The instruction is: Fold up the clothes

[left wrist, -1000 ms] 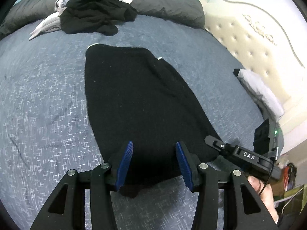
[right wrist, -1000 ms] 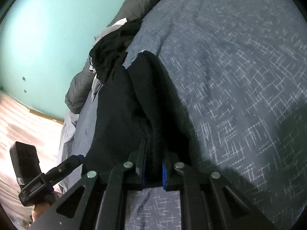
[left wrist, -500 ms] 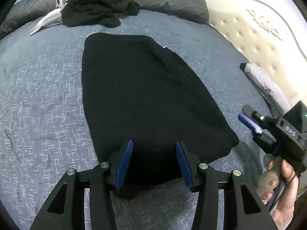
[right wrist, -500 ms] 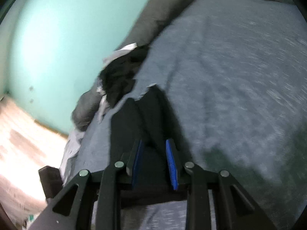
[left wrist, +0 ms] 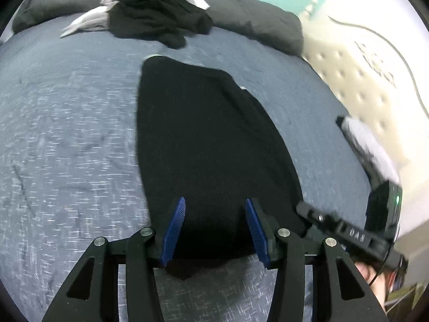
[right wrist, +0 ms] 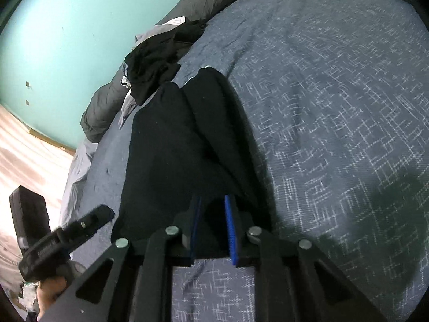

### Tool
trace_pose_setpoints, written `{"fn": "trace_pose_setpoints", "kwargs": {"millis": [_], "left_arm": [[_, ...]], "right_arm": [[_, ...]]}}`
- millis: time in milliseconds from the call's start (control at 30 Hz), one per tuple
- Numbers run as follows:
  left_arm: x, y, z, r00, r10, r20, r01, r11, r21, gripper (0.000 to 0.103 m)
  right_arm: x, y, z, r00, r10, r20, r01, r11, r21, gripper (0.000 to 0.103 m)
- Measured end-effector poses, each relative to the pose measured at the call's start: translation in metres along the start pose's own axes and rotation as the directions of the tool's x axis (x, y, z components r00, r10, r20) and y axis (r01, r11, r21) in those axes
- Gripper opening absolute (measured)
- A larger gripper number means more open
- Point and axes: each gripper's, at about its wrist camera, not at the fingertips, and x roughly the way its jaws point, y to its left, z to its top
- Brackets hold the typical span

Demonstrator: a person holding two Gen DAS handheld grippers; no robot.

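Garment (left wrist: 211,145), black and apparently knitted, is laid flat on the bed (left wrist: 67,123), its near hem at the two grippers and its far end pointing toward the pile (left wrist: 158,10). It is judged soft, limp and light: no shape would be kept when lifted, and a single layer could slide off the layer beneath. A matte, slightly fuzzy surface is seen, so little slip in rubber pads is expected. Hold is best taken at the near hem corners or along an edge, with all layers pinched together, not in the middle of the cloth.

Nearest the garment's hem, the left gripper (left wrist: 214,230) is held with its jaws spread wide; the hem lies between and below the blue pads, and nothing is clamped. Whether the pads touch the cloth cannot be told. At the hem's right corner, the right gripper (right wrist: 211,225) is seen with its jaws narrowed but still parted, dark cloth lying between them; a firm pinch is not shown, so the cloth is taken as loosely straddled.

Along the garment's right side a raised fold (right wrist: 214,123) runs lengthwise. Beyond the garment's far end, the pile of dark and pale clothes rests against a grey bolster (left wrist: 254,24). Right of the garment, a headboard (left wrist: 362,61) is seen.
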Motion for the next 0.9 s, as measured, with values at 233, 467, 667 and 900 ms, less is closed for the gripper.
{"fn": "trace_pose_setpoints", "kwargs": {"millis": [233, 467, 667, 900], "left_arm": [[0.012, 0.011, -0.001, 0.997, 0.07, -0.027, -0.069, 0.998, 0.004, 0.051], [0.023, 0.021, -0.014, 0.998, 0.057, -0.022, -0.058, 0.998, -0.036, 0.054], [0.016, 0.021, -0.008, 0.998, 0.047, -0.031, -0.049, 0.997, -0.059, 0.054], [0.021, 0.027, -0.007, 0.999, 0.042, -0.033, -0.045, 0.996, -0.079, 0.059]], "right_arm": [[-0.01, -0.007, 0.001, 0.999, -0.029, 0.028, 0.029, 0.999, 0.017, 0.019], [-0.015, -0.018, 0.007, 0.998, -0.033, 0.05, 0.03, 0.998, 0.053, 0.019], [-0.014, -0.027, 0.005, 0.999, -0.031, 0.039, 0.027, 0.996, 0.09, 0.019], [-0.018, -0.016, 0.008, 0.999, 0.005, 0.052, -0.007, 0.999, 0.041, 0.049]]}}
